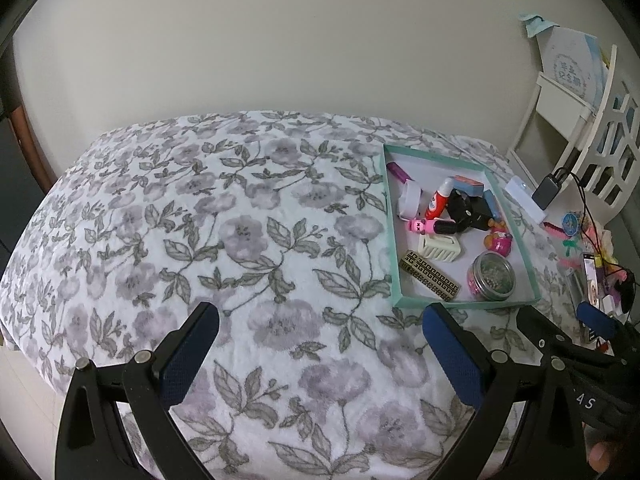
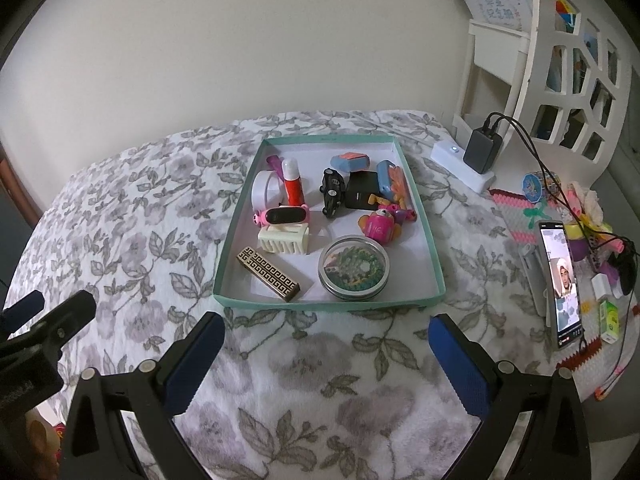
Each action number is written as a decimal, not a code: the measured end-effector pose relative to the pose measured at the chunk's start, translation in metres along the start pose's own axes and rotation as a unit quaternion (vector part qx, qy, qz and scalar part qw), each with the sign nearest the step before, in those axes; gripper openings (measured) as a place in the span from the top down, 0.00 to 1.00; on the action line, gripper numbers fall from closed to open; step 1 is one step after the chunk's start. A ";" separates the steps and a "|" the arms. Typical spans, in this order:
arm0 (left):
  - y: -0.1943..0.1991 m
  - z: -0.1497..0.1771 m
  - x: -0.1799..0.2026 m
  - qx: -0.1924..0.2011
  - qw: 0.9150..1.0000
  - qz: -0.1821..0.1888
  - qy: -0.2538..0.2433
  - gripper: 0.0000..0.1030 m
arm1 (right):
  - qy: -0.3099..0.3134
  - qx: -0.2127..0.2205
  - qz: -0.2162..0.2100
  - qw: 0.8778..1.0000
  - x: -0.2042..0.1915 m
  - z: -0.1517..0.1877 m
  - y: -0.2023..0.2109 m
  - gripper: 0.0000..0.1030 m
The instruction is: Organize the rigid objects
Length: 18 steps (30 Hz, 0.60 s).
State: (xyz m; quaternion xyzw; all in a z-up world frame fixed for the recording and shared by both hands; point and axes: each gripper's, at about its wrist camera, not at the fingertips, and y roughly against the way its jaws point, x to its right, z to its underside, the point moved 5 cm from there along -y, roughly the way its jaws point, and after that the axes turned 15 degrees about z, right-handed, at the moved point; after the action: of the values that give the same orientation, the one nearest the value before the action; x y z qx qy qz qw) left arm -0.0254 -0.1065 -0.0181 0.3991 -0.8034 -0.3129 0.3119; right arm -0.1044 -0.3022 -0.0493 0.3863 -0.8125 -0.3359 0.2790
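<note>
Two hand-held grippers hover over the floral grey-and-white bedspread, both wide apart and holding nothing: left gripper, then right gripper. Ahead lies the shallow teal-rimmed cardboard tray, already containing every small rigid item visible: black-and-gold patterned bar, cream hair claw, black toy car, round clear-lidded tin. They lie jumbled, fitting either gathering finished or sorting pending.
</note>
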 end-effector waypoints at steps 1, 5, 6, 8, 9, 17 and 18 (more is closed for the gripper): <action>0.000 0.000 0.000 0.000 1.000 0.000 0.001 0.01 | 0.001 -0.001 -0.001 1.000 0.000 0.000 0.000 0.00; -0.002 0.000 -0.001 -0.003 1.000 -0.005 0.003 0.01 | 0.003 -0.003 -0.001 1.000 -0.001 0.000 -0.002 0.00; -0.003 0.000 -0.001 -0.004 1.000 -0.006 0.004 0.01 | 0.004 -0.003 -0.001 1.000 -0.001 0.000 -0.002 0.00; -0.004 0.001 -0.001 -0.007 1.000 -0.008 0.005 0.01 | 0.004 -0.003 -0.001 1.000 -0.001 0.000 -0.002 0.00; -0.005 0.001 -0.002 -0.007 1.000 -0.010 0.006 0.01 | 0.004 -0.004 -0.001 1.000 -0.001 0.000 -0.002 0.00; -0.009 0.005 -0.007 -0.012 1.000 -0.012 0.021 0.01 | 0.009 -0.006 0.000 1.000 -0.001 0.000 -0.004 0.00; -0.009 0.005 -0.007 -0.011 1.000 -0.014 0.020 0.01 | 0.008 -0.006 0.000 1.000 -0.001 0.001 -0.004 0.00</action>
State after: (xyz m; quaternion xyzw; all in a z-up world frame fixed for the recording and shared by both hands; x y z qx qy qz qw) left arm -0.0218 -0.1041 -0.0297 0.4130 -0.7880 -0.3175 0.3282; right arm -0.1026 -0.3028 -0.0526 0.3876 -0.8078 -0.3379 0.2882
